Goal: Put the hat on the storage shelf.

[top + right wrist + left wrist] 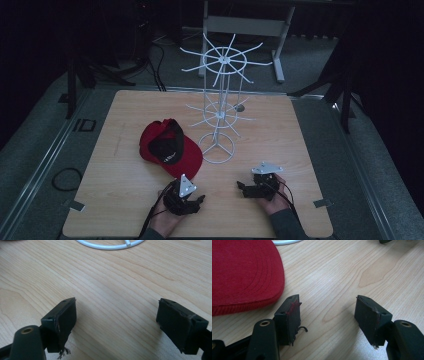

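Both grippers sit low at the near edge of the table (pixel 115 210) with nothing between their jaws. Left gripper (pixel 192 202) has its jaws spread apart over bare wood, and in the left gripper view (pixel 327 312) the brim of the red cap (pixel 242 275) lies just beside its left jaw without touching it. Right gripper (pixel 245 189) is likewise spread wide, and the right gripper view (pixel 116 315) looks across bare wood toward the ring base of the white wire rack (pixel 110 245).

From the high view, the cap (pixel 170 147) lies flat on the table, crown turned up so its dark inside shows, its brim pointing toward the left gripper. It rests just left of the rack's (pixel 220 107) base, close to it, though whether the two touch is hard to tell. Every hook on the rack's two tiers looks bare.

By my reading, the job is to hang the cap on the rack, and none of it is done yet: the cap is not gripped, not lifted, not hung. Grasping it, likely with the left gripper, raising it and setting it on a hook all remain.
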The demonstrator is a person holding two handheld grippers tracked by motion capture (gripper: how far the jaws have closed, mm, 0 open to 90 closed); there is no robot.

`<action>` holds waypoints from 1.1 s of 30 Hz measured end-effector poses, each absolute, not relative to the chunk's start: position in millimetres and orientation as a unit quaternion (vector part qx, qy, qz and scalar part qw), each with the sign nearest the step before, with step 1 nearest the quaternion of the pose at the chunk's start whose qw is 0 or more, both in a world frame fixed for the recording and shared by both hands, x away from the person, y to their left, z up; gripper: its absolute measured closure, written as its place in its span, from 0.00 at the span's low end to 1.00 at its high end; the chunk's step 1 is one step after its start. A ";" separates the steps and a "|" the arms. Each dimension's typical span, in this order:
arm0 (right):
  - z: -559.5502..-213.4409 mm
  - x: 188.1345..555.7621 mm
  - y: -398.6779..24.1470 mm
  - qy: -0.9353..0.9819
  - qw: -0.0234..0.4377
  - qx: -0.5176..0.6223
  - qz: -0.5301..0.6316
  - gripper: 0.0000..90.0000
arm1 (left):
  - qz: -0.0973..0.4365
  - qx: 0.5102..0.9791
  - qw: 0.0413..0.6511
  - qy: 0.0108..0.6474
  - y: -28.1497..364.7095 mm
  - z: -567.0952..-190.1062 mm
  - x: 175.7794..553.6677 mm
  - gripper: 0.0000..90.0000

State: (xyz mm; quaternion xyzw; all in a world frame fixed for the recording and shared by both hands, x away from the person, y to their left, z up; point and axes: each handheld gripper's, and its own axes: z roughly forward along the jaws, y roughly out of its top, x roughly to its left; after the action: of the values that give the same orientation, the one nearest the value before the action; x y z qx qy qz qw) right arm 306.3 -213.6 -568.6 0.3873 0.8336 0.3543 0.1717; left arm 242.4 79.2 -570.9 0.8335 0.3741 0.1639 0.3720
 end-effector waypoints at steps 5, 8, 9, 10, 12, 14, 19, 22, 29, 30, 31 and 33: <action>-568.6 306.3 -213.6 0.834 0.172 0.388 0.354 0.18 | 0.159 0.840 0.372 0.362 78.5 -570.8 242.6 0.41; -568.6 306.4 -213.5 0.834 0.171 0.387 0.354 0.18 | 0.157 0.840 0.373 0.361 78.2 -570.7 241.8 0.41; -568.6 306.4 -213.5 0.834 0.171 0.387 0.354 0.18 | 0.157 0.841 0.372 0.360 78.3 -570.3 241.4 0.42; -568.5 306.4 -213.5 0.834 0.171 0.387 0.354 0.18 | 0.156 0.842 0.371 0.359 78.3 -569.9 240.7 0.43; -568.6 306.4 -213.4 0.834 0.171 0.387 0.355 0.18 | 0.153 0.843 0.370 0.358 78.2 -568.9 239.3 0.48; -568.6 306.4 -213.4 0.834 0.171 0.388 0.355 0.18 | 0.151 0.848 0.365 0.354 78.2 -567.7 237.9 0.52; -568.6 306.4 -213.3 0.834 0.171 0.387 0.355 0.18 | 0.142 0.850 0.364 0.353 79.2 -566.0 233.4 0.58; -568.5 306.4 -213.4 0.834 0.171 0.387 0.355 0.18 | 0.133 0.846 0.368 0.363 83.0 -565.5 232.6 0.59; -568.5 306.5 -213.3 0.834 0.171 0.387 0.354 0.18 | 0.128 0.837 0.369 0.383 90.4 -564.7 233.3 0.58; -568.5 306.5 -213.3 0.834 0.171 0.387 0.354 0.18 | 0.128 0.837 0.368 0.385 91.1 -564.4 233.0 0.58; -568.5 306.5 -213.3 0.834 0.171 0.387 0.354 0.18 | 0.129 0.836 0.367 0.387 91.7 -564.3 232.5 0.58; -568.5 306.5 -213.3 0.834 0.171 0.387 0.354 0.18 | 0.134 0.833 0.366 0.393 93.8 -563.9 230.6 0.58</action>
State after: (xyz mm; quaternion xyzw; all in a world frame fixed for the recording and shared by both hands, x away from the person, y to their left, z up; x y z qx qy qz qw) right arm 306.5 -213.3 -568.5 0.3872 0.8338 0.3545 0.1707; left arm 230.6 93.8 -563.9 0.8327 0.3933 0.1335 0.3661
